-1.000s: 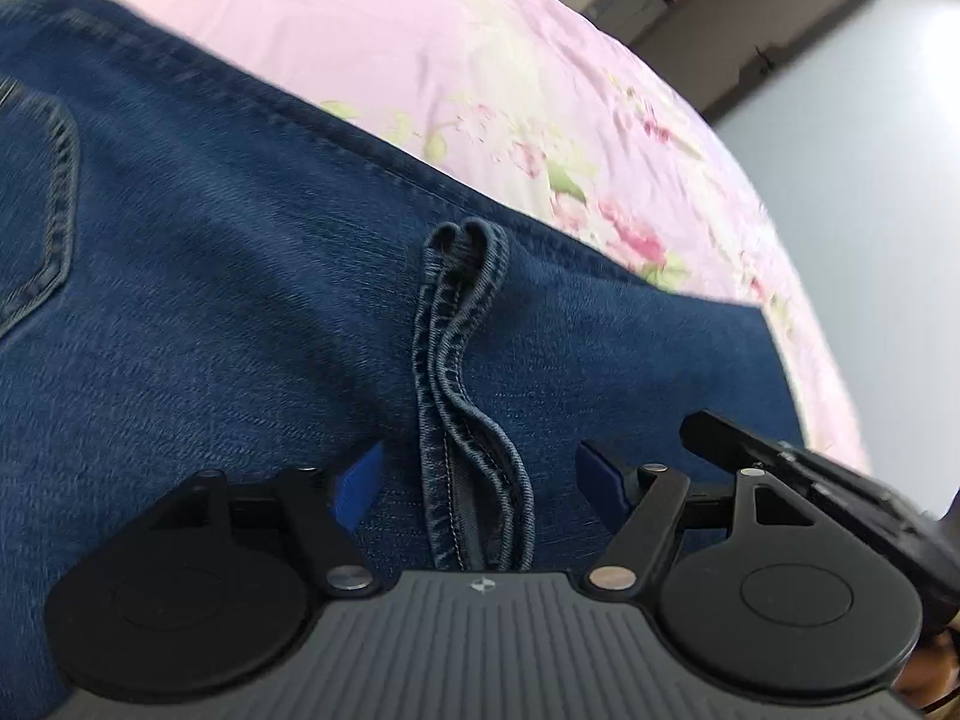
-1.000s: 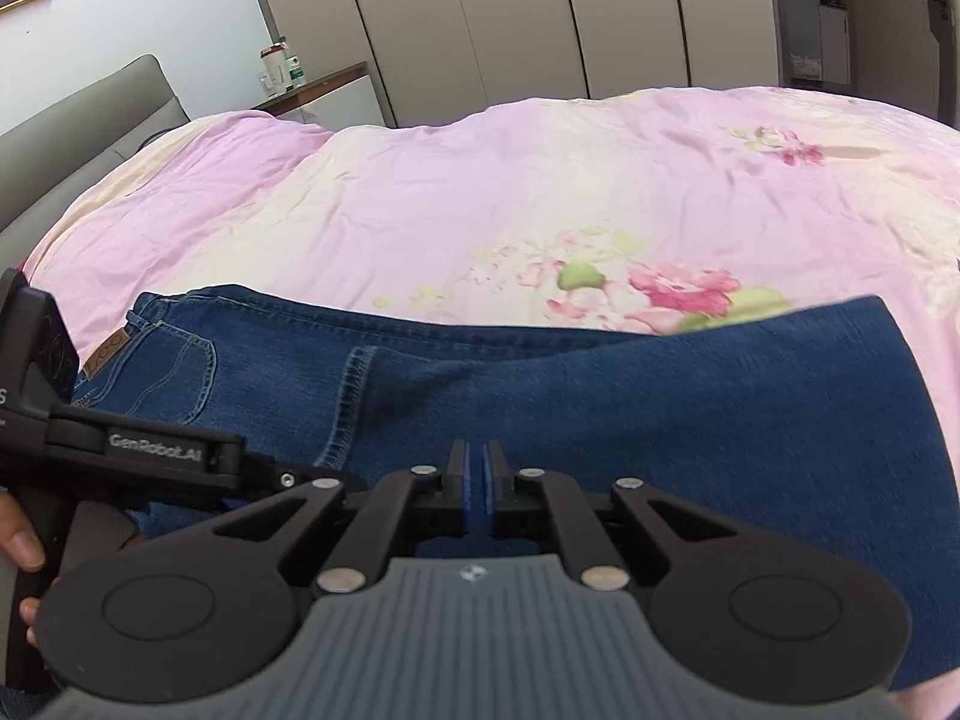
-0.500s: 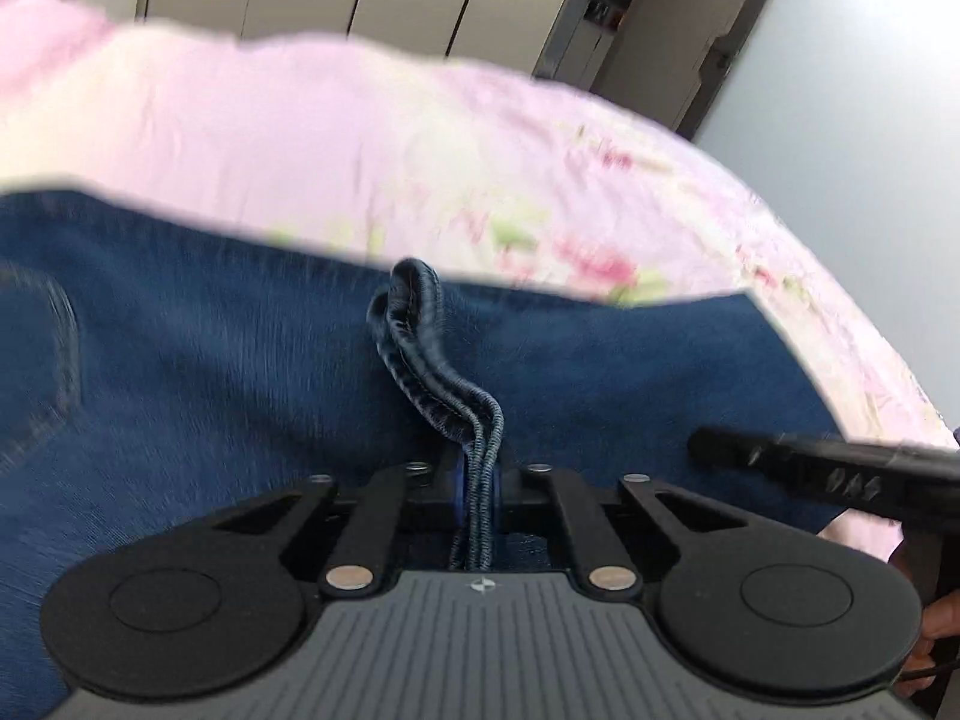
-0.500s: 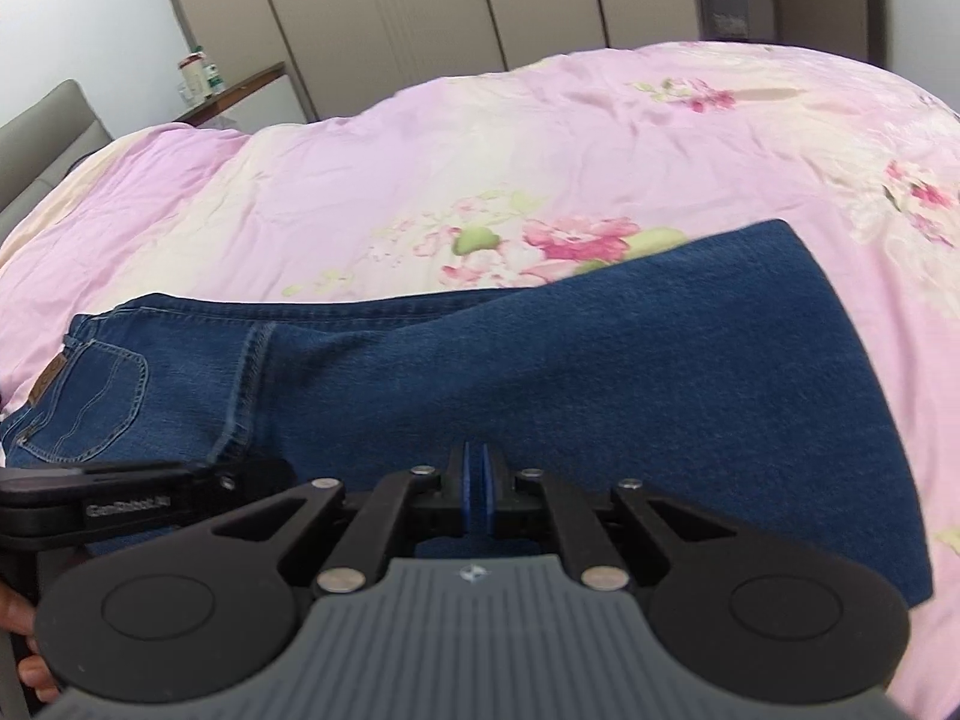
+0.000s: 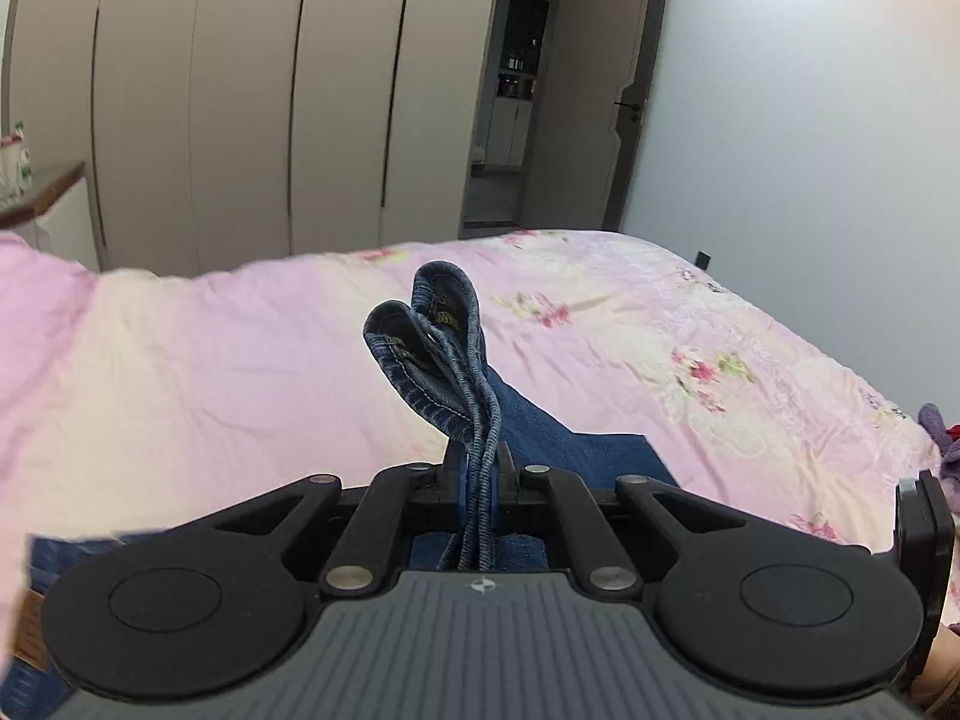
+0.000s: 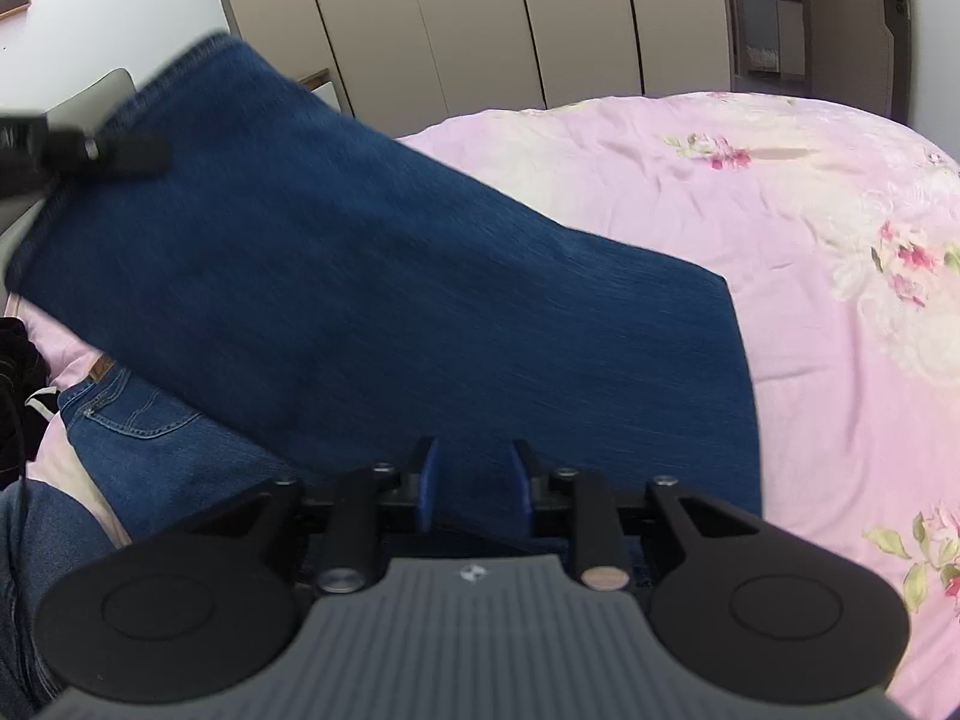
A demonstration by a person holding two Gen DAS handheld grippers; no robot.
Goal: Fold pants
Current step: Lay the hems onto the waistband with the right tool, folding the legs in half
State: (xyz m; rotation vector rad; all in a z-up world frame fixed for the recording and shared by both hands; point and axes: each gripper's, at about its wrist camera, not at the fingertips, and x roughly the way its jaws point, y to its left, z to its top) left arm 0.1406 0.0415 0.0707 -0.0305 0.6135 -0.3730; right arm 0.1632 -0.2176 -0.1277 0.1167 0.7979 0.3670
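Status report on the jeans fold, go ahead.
Left gripper shut on the hem, lifted above the bed. Right gripper open, denim between its fingers. Jeans mid-fold, leg raised over waist end. Nothing in the way.

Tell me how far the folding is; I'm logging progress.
Done: both hems are gathered and pinched together in the left gripper. In hand: that gripper holds them above the bed, with the leg end of the jeans lifted; the right gripper is open. Left: laying the hems down near the back pocket.
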